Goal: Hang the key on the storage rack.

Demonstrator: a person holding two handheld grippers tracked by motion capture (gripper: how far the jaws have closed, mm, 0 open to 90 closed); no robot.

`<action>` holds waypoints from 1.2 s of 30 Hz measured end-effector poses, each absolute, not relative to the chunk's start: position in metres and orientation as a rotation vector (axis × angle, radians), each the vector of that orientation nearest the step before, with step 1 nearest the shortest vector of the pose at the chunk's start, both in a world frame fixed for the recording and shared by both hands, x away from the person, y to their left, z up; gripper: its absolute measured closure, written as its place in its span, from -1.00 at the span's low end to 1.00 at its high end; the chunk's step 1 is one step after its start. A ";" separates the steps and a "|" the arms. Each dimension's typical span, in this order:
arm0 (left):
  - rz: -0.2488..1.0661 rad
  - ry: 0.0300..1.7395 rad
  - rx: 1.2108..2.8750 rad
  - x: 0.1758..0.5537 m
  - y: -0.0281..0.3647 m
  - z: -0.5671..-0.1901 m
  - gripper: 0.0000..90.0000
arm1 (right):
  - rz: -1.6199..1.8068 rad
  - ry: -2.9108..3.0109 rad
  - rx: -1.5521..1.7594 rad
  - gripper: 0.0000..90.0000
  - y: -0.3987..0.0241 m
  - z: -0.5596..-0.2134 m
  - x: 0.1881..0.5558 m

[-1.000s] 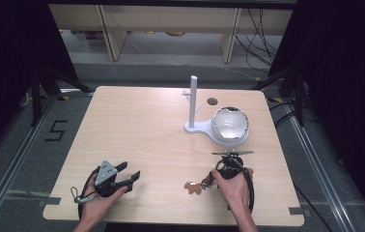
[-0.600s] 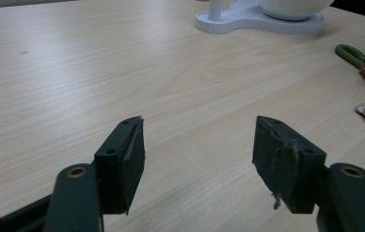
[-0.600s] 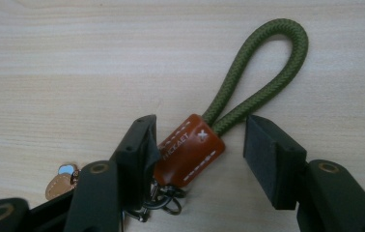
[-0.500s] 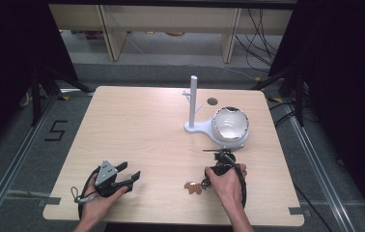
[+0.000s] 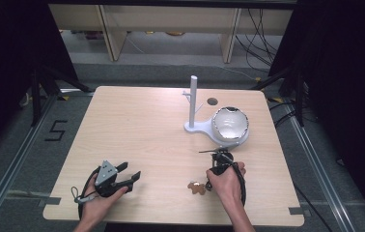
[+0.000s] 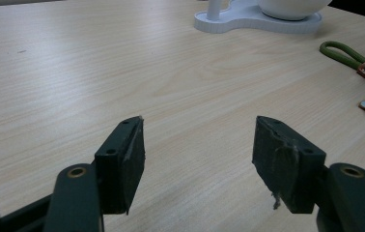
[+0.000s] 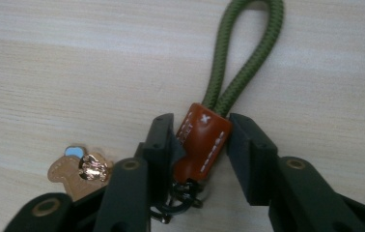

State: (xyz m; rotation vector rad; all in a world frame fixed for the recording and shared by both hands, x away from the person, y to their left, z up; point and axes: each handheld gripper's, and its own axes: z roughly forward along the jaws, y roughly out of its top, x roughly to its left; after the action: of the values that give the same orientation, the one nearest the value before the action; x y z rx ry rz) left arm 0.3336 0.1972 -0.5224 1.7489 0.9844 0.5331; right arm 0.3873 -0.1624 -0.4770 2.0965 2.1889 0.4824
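Note:
A keychain lies on the table's near right: a green cord loop (image 7: pixel 248 53), a brown leather tab (image 7: pixel 202 145) and a small tan charm (image 7: pixel 79 169). My right gripper (image 7: pixel 202 128) has just been closing, and its jaws now press the leather tab from both sides. From above, the right gripper (image 5: pixel 217 157) points away from the person, with the charm (image 5: pixel 198 188) just left of the hand. My left gripper (image 5: pixel 130 176) rests near the front left edge. Its jaws (image 6: pixel 199 145) stand open over bare wood.
A white stand with an upright post (image 5: pixel 193 104) and a white bowl (image 5: pixel 230 123) on its base sit beyond the right gripper. A small round hole (image 5: pixel 212 101) marks the far table (image 5: pixel 137 125). The floor drops away all round.
The right hand has shifted slightly left over the keychain. The left hand and gripper have stayed put.

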 end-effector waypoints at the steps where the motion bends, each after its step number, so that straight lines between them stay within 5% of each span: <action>1: 0.533 0.985 1.748 0.334 0.197 -0.522 -0.21 | 0.479 2.195 2.097 0.49 -0.163 -0.476 0.387; 3: 0.531 0.989 1.744 0.334 0.198 -0.522 -0.21 | 0.510 2.221 2.105 0.66 -0.165 -0.476 0.387; 10: 0.531 0.988 1.745 0.334 0.198 -0.522 -0.21 | 0.581 2.251 2.060 0.73 -0.171 -0.475 0.383; 36: 0.539 0.999 1.744 0.333 0.197 -0.522 -0.21 | 1.003 2.149 1.729 0.75 -0.182 -0.450 0.362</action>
State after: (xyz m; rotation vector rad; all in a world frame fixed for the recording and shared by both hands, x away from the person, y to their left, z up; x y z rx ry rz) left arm 0.3327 0.1974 -0.5220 1.7438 0.9986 0.5393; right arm 0.3617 -0.1817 -0.4502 1.7292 2.1487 1.0030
